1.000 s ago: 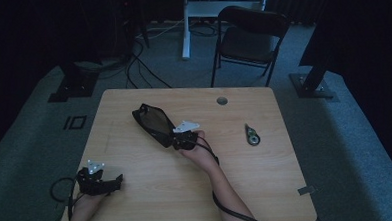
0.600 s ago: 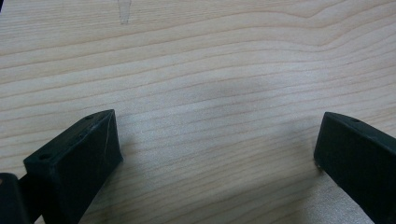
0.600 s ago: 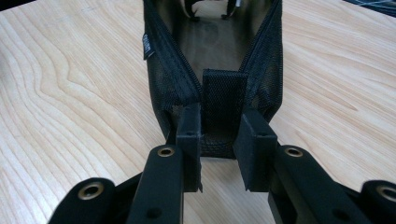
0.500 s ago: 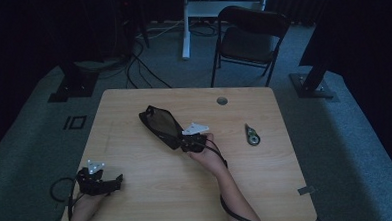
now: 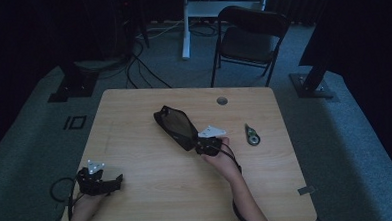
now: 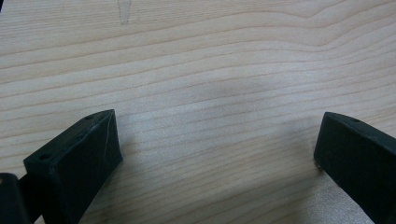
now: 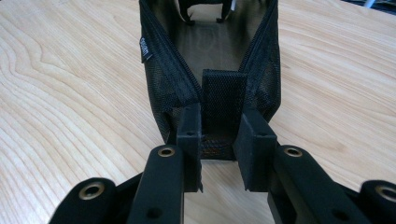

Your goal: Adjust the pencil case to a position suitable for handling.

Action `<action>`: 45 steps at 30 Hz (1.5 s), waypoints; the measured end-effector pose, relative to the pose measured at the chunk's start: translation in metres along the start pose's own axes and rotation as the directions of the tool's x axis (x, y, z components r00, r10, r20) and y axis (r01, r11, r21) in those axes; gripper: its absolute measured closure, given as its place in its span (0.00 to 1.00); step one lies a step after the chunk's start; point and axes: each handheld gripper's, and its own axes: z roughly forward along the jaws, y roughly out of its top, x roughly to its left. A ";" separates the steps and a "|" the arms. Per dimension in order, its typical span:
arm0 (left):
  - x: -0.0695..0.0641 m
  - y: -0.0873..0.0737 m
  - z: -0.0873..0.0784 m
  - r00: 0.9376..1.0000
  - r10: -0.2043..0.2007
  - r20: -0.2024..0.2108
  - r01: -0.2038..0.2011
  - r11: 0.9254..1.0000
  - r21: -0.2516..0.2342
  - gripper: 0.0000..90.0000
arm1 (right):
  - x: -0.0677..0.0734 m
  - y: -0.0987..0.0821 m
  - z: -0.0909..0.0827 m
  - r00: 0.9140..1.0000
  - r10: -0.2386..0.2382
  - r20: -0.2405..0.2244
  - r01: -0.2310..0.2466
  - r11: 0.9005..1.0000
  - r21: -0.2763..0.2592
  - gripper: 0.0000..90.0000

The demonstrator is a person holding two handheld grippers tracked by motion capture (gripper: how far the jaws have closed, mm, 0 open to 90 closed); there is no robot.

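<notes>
A black mesh pouch (image 5: 175, 125) lies tilted on the wooden table (image 5: 134, 118), near its middle. My right gripper (image 5: 201, 144) is at the pouch's lower right end. In the right gripper view the pouch (image 7: 163, 79) stretches away from me, and my right gripper (image 7: 218, 140) is shut on the black fabric tab (image 7: 223, 100) at its near end. My left gripper (image 5: 116, 182) rests at the table's front left corner. Its jaws stand wide apart in the left gripper view (image 6: 217, 154), with bare wood between them.
A small dark roller-like tool (image 5: 253, 136) lies to the right of my right hand. A round cable hole (image 5: 222, 100) sits near the table's far edge. A folding chair (image 5: 251, 38) and stand bases with cables are on the floor beyond the table.
My right gripper has slid to the right across the table, dragging the pouch along by its tab. The left gripper has stayed where it was.
</notes>
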 end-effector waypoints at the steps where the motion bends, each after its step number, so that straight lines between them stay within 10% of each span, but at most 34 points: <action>1: 0.000 0.000 0.000 1.000 0.000 0.000 0.000 1.000 0.000 0.01 | -0.001 -0.001 -0.002 1.000 0.009 0.004 -0.009 1.000 -0.002 0.81; 25: 0.000 0.000 0.000 1.000 0.002 0.000 -0.002 1.000 0.002 0.01 | -0.037 -0.045 -0.064 0.988 0.074 0.134 -0.070 0.997 -0.037 0.81; 45: 0.000 0.000 0.000 1.000 0.002 0.000 -0.002 1.000 0.002 0.01 | -0.025 -0.073 -0.105 0.970 0.126 0.207 -0.114 0.991 -0.069 0.81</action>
